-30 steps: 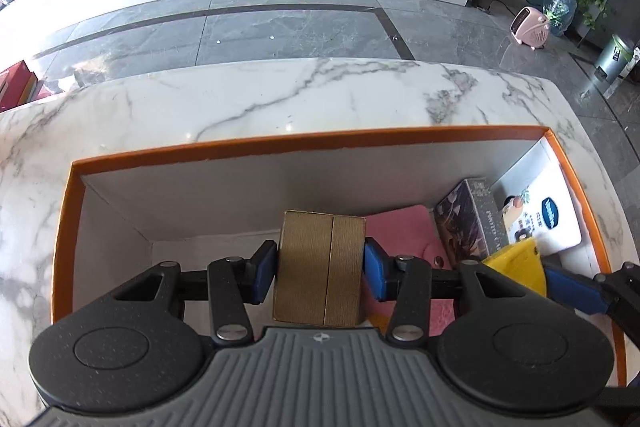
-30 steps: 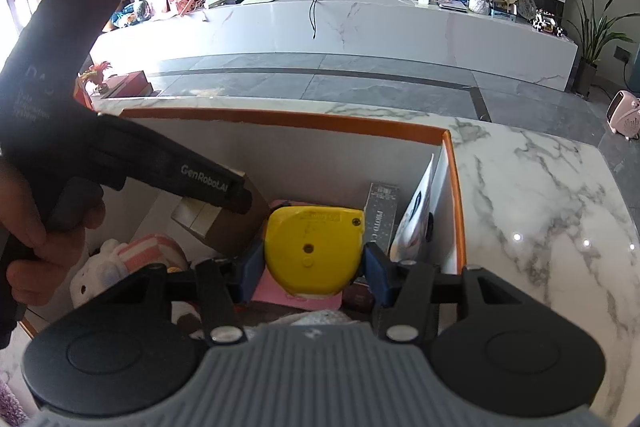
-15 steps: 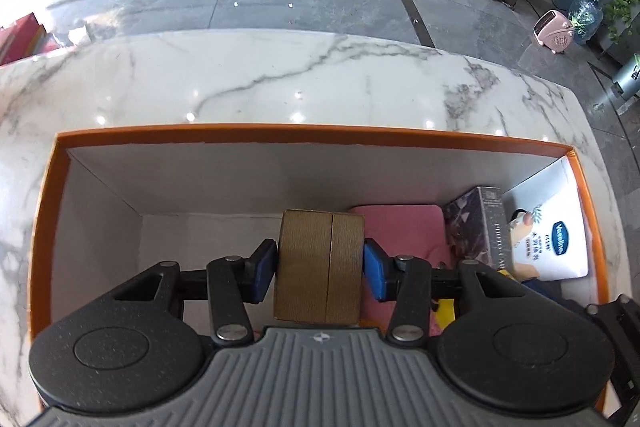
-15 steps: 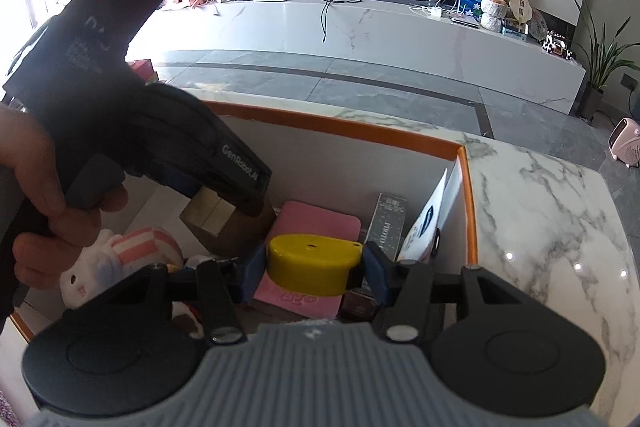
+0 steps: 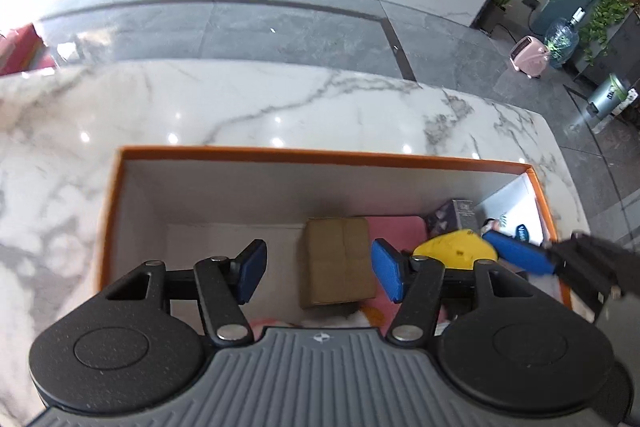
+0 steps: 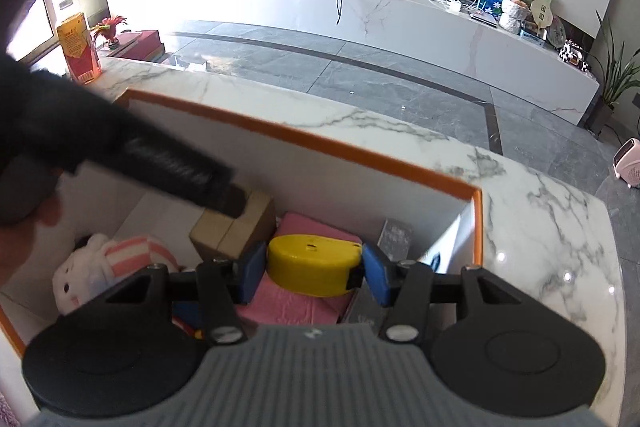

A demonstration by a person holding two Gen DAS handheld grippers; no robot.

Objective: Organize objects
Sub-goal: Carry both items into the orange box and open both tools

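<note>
An orange-rimmed white box [image 5: 280, 153] stands on the marble table. My left gripper [image 5: 320, 269] is open above it; a brown cardboard box [image 5: 338, 261] lies loose inside the box, between and below the pads. My right gripper [image 6: 314, 277] is shut on a yellow tape measure [image 6: 314, 269] and holds it over a pink pouch [image 6: 308, 303] inside the orange-rimmed box [image 6: 360, 151]. The tape measure [image 5: 454, 255] and one right fingertip [image 5: 520, 257] show at the right in the left wrist view. The brown box [image 6: 240, 227] sits left of the tape measure.
A white and pink plush toy [image 6: 100, 271] lies at the box's left end. A dark carton [image 5: 456, 217] and a white packet [image 5: 516, 203] stand at the right end. The left handle [image 6: 120, 147] and hand cross the right view. An orange carton [image 6: 78, 47] stands far left.
My left gripper has opened and let go of the brown box, which now rests in the box. My left gripper has lifted. My right gripper still holds the tape measure low over the pink pouch.
</note>
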